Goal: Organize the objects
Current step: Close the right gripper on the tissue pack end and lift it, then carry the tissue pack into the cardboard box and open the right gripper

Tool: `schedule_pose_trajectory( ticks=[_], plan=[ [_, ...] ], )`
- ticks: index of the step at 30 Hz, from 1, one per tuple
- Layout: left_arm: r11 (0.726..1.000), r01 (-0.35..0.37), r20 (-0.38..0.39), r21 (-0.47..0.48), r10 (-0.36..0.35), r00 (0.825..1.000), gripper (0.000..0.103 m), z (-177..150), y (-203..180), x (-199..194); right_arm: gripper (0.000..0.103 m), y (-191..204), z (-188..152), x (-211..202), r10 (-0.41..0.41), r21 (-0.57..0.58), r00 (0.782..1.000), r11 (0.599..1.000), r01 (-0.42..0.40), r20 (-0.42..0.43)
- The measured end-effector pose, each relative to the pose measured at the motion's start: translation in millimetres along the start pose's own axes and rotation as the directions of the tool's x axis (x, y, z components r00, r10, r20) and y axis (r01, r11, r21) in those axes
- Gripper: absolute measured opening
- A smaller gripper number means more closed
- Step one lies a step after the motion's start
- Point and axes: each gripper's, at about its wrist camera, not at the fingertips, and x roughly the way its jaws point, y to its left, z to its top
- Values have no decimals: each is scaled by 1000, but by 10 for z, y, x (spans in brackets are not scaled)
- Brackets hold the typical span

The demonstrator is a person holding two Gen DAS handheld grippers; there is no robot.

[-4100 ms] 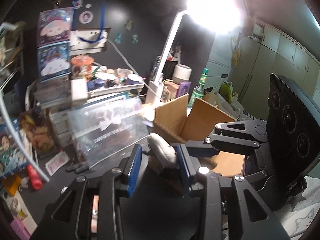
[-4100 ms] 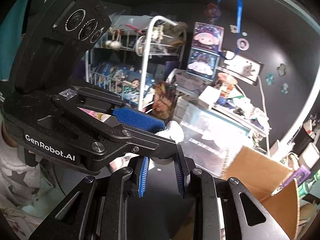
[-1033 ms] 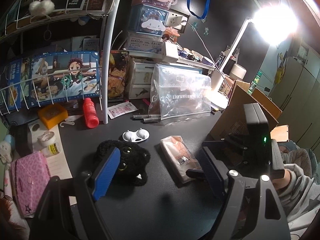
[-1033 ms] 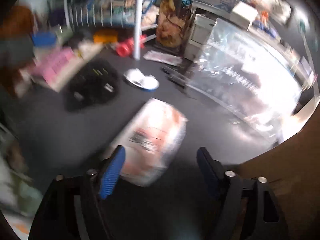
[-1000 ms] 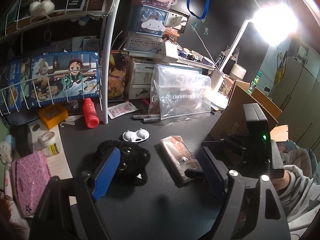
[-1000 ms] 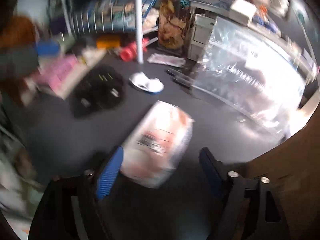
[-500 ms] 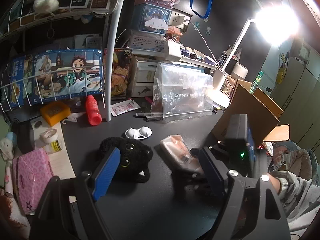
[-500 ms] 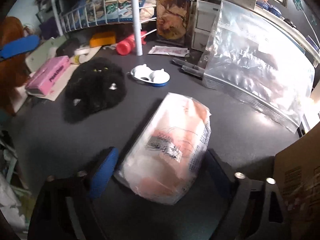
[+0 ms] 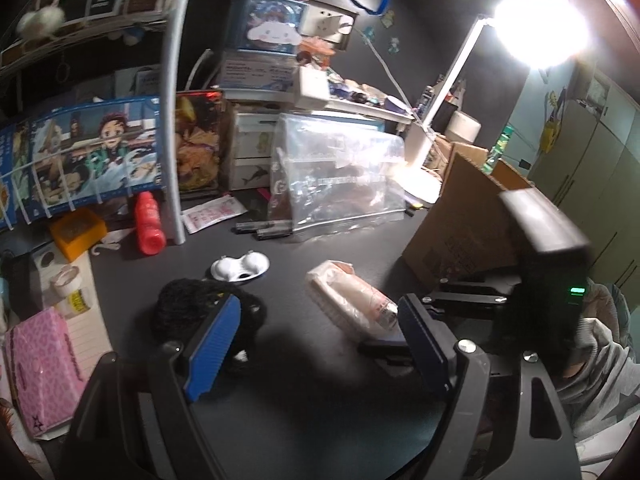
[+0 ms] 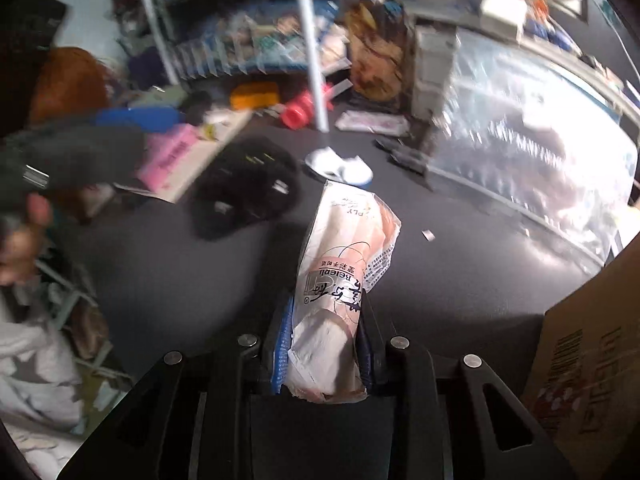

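The right gripper (image 10: 322,354), spread wide around the packet half a second ago, has now clamped its near end; the pink plastic packet (image 10: 346,276) lies on the black desk (image 10: 460,280). The left gripper (image 9: 320,344) hangs wide and empty beside the black plush (image 9: 180,312).

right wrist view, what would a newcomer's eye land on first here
The pale pink plastic-wrapped packet fills the centre, its near end pinched in the right claw above the dark desk. Left of it lies a black fluffy plush toy, and a cardboard box crowds the right edge. In the left wrist view a desk lamp glares at the upper right.
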Motion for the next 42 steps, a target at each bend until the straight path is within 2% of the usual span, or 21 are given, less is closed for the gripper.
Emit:
schedule_pose_trajectory(
  ticks=[5,7,10,16,21,27,34,42],
  plan=[
    [998,46,26,33,-47,999,78,130,-196,-23,23,219,121,-398,49,-86,997,995,-43,63],
    [997,57,41,42,-59,997,70,198,-263,-49,23,293,169,-559,53,-124,995,991,-41,90],
    [995,87,74,47,-90,993,62,308,-347,-120,23,329,222,-735,44,-157,992,987,-25,119],
    [990,91,119,104,-103,988,54,586,-601,-191,23,201,273,-1041,3,-175,984,984,28,176],
    [981,112,130,161,-133,983,53,859,-887,-123,23,-6,300,-1339,-52,-156,974,984,88,221],
    [958,156,94,240,-183,979,53,1127,-1294,144,23,-356,211,-1673,-119,-91,962,985,145,248],
    [932,219,-10,289,-226,974,53,1223,-1724,615,23,-851,-46,-1864,-177,23,959,984,176,223],
    [920,216,-94,328,-196,976,53,1200,-2032,938,24,-1152,-303,-1848,-193,87,966,980,180,170]
  ],
)
